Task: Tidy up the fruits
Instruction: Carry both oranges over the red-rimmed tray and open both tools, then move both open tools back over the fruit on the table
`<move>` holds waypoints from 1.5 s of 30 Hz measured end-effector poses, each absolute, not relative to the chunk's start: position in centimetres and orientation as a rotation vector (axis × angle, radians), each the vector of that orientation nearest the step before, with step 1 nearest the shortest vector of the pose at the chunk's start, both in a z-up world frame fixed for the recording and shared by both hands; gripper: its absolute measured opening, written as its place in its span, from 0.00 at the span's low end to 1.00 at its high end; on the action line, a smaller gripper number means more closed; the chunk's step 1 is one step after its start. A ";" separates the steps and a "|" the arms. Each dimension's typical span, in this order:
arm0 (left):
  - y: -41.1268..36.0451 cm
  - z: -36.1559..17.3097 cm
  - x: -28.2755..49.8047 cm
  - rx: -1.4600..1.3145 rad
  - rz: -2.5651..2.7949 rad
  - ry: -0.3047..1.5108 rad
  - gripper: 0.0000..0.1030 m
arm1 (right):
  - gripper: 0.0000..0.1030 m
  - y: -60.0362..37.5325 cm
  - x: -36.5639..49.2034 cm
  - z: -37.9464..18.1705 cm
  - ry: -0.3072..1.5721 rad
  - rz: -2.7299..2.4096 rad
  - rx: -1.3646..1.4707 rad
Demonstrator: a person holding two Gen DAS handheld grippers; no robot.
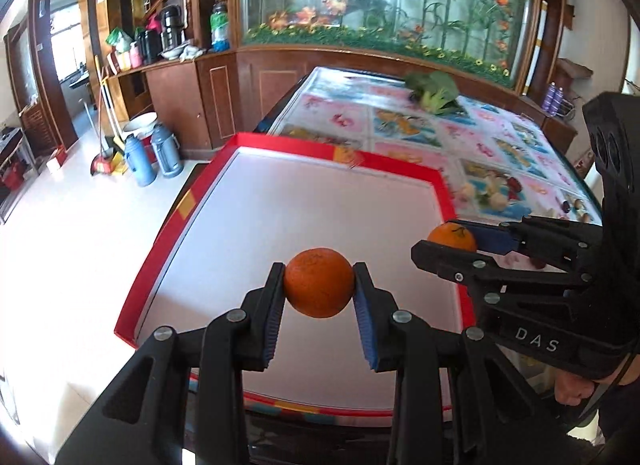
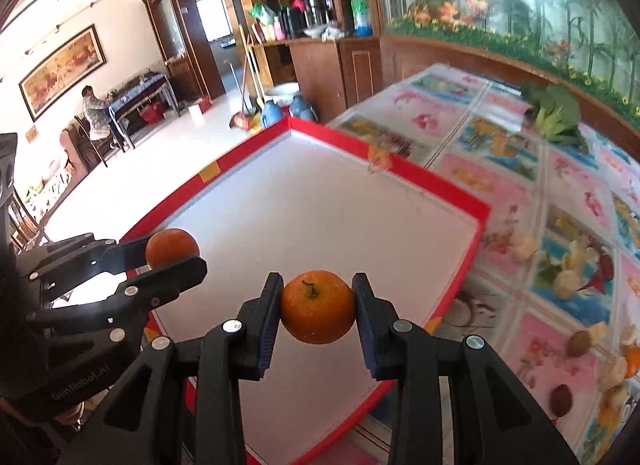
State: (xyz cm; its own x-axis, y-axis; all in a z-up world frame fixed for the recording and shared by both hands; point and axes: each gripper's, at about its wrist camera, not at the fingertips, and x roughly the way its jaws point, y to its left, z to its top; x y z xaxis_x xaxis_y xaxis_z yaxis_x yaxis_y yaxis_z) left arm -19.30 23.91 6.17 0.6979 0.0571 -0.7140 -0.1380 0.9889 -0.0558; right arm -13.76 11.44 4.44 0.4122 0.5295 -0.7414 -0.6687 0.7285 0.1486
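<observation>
Risk comes first in the left wrist view: the left gripper [image 1: 319, 291] is clamped on an orange [image 1: 319, 283] by its two blue pads only, with nothing under the fruit, and it hangs above the white floor of the red-rimmed tray [image 1: 132, 301]. A round, smooth fruit pinched at its widest part could roll out if the pads slacken or the hand tips, and from this height it might bounce or roll toward the low rim. Just beside it, at the right, the right gripper [image 1: 450, 239] grips a second orange [image 1: 452, 236] close over the tray's right edge; the two tools are near enough to knock together if both come down at once. That second orange is half covered by the dark finger in front of it, so its far pad contact is hard to judge. Only part of a hand shows at the lower right corner.

From the right wrist view, the right gripper [image 2: 317, 311] is closed on its orange [image 2: 317, 307], stalk end facing the camera, above the tray [image 2: 460, 201] near its front right side. Dropped too near that edge, it could land on the rim and roll onto the patterned tablecloth [image 2: 500, 265]. The left gripper [image 2: 172, 255] carries the other orange [image 2: 172, 246] at the tray's left side; its lower half is hidden. Small pieces of fruit on the cloth at the right are too blurred to name, and the tray's near corner is cut off by the tool.
</observation>
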 end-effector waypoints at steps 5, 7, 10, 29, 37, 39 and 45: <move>26.0 4.2 -19.0 -0.135 0.149 0.845 0.34 | 0.34 12.7 -13.8 3.2 0.930 0.728 -0.177; 26.4 3.7 -19.0 -0.146 0.153 0.858 0.34 | 0.34 13.0 -13.8 2.6 0.973 0.705 -0.179; 26.5 3.1 -18.9 -0.145 0.154 0.876 0.34 | 0.34 12.8 -13.7 2.1 1.007 0.682 -0.164; 23.4 6.7 -20.2 -0.081 0.161 0.801 0.83 | 0.52 3.3 -15.5 6.7 0.807 0.707 -0.015; 15.9 8.2 -20.3 0.010 -0.001 0.733 0.91 | 0.55 -8.7 -16.4 6.6 0.731 0.512 0.021; 13.8 7.6 -20.1 0.036 -0.038 0.748 0.91 | 0.55 -11.7 -16.6 5.9 0.741 0.456 0.028; 8.0 6.0 -19.0 0.074 -0.174 0.813 0.91 | 0.55 -17.3 -16.8 3.9 0.786 0.364 0.083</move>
